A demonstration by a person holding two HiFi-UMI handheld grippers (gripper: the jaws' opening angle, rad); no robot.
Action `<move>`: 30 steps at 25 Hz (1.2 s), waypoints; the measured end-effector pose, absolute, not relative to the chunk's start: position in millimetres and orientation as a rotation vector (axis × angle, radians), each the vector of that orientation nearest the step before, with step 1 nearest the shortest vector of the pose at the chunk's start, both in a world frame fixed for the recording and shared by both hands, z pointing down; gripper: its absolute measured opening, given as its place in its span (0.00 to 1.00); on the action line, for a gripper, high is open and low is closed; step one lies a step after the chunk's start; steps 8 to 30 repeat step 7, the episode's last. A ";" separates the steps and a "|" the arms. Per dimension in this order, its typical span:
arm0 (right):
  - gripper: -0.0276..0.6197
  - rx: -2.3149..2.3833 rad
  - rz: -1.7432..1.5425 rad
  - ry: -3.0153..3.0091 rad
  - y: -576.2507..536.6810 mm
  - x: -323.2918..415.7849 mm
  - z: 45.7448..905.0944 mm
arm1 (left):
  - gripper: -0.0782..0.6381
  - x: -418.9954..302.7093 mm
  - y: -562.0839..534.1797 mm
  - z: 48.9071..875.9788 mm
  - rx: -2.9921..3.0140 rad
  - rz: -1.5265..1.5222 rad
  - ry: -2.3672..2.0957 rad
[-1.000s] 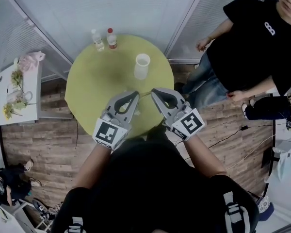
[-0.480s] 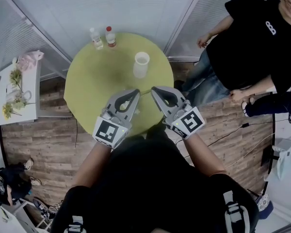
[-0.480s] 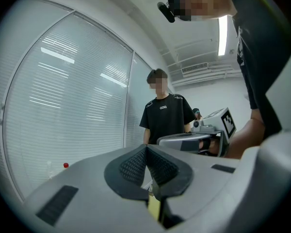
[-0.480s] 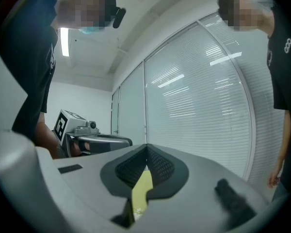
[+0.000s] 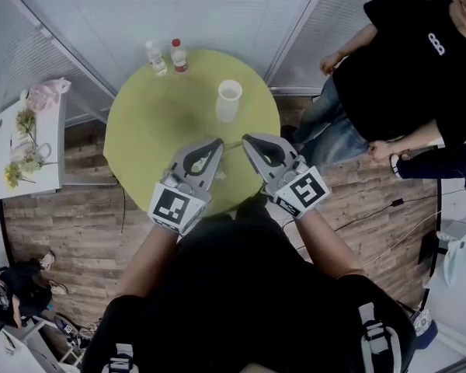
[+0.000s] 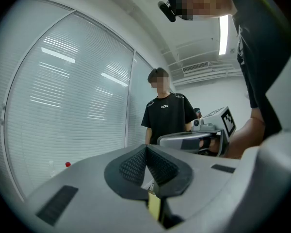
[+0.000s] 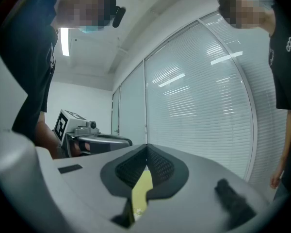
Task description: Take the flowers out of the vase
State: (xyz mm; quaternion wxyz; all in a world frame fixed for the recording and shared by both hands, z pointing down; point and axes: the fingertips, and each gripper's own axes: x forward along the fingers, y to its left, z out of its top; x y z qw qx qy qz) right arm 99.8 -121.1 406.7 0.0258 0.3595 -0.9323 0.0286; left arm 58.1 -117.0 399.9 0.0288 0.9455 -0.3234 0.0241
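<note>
Two grippers hang side by side over the near edge of the round yellow-green bench [image 5: 151, 127]. Both point level toward its middle, and their tips are close together but not touching.

The left gripper [image 5: 219, 141] has its jaws pressed together. In the left gripper view its ribbed pads meet at the tip, and only a sliver of the bench shows through the gap lower down. The right gripper [image 5: 245, 139] is pressed together in the same way, and its pads meet in the right gripper view. Each gripper view also shows the other gripper off to one side, with its marker cube.

The white vase [image 5: 228, 101] stands upright on the bench, beyond the gripper tips and slightly to their right, clear of both. The flowers [image 5: 31, 164] lie on a white side bench [image 5: 48, 179] at the far left of the head view. They are pale yellow-green stems, well apart from the vase and from the grippers. A pink bundle [image 5: 48, 93] sits at the far end of that side bench.

Two small bottles stand close together at the far left edge of the round bench. One is clear with a white cap [image 5: 156, 61] and the other has a red cap [image 5: 179, 57].

A second person [image 5: 408, 61] in a black shirt stands on the wooden floor [image 5: 70, 231] to the right of the bench. Slatted blinds [image 5: 179, 10] run along the wall behind it.
</note>
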 end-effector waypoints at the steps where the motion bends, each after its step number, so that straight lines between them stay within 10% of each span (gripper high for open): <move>1: 0.07 1.111 0.088 -2.881 -121.1 99.4 407.0 | 0.13 57.4 -117.0 400.2 2.916 0.076 -0.999; 30: 0.07 1.119 0.126 -2.876 -114.8 101.8 408.1 | 0.13 54.4 -114.6 400.1 2.905 0.094 -1.009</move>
